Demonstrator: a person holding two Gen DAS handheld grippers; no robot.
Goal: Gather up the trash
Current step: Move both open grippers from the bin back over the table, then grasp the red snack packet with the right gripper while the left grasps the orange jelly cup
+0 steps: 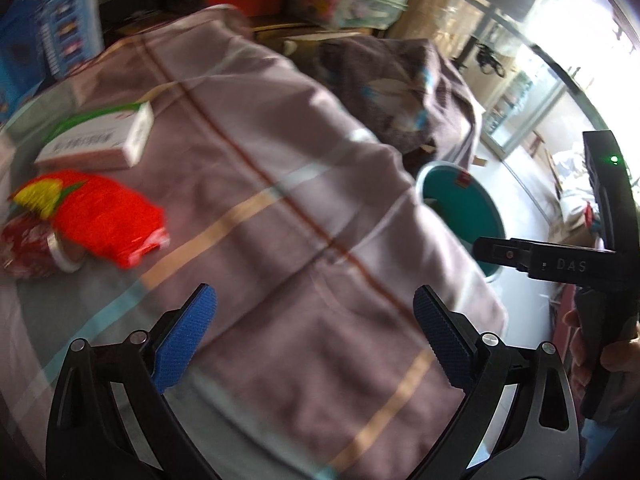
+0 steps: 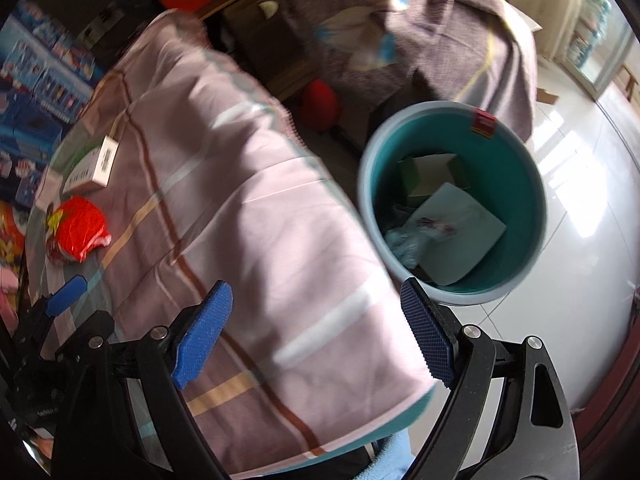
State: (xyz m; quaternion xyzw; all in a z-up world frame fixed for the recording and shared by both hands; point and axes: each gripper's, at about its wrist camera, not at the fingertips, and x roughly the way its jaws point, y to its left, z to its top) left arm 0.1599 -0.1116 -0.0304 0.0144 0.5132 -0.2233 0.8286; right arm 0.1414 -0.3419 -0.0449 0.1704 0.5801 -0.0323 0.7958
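Note:
A red snack wrapper (image 1: 100, 220) lies on the cloth-covered table (image 1: 280, 208) at the left, and shows in the right wrist view (image 2: 80, 232) too. A white and green box (image 1: 100, 140) lies behind it, also in the right wrist view (image 2: 94, 168). A teal bin (image 2: 452, 204) stands on the floor past the table's right edge, holding cardboard and paper (image 2: 452, 228); it shows in the left wrist view (image 1: 460, 216). My left gripper (image 1: 314, 340) is open and empty over the table. My right gripper (image 2: 316, 332) is open and empty near the table edge by the bin.
A second cloth-covered piece of furniture (image 2: 440, 20) stands behind the bin. Blue toy boxes (image 2: 36, 92) are stacked at the far left. A red object (image 2: 320, 100) lies on the floor between the furniture. White tile floor (image 2: 580, 220) lies to the right.

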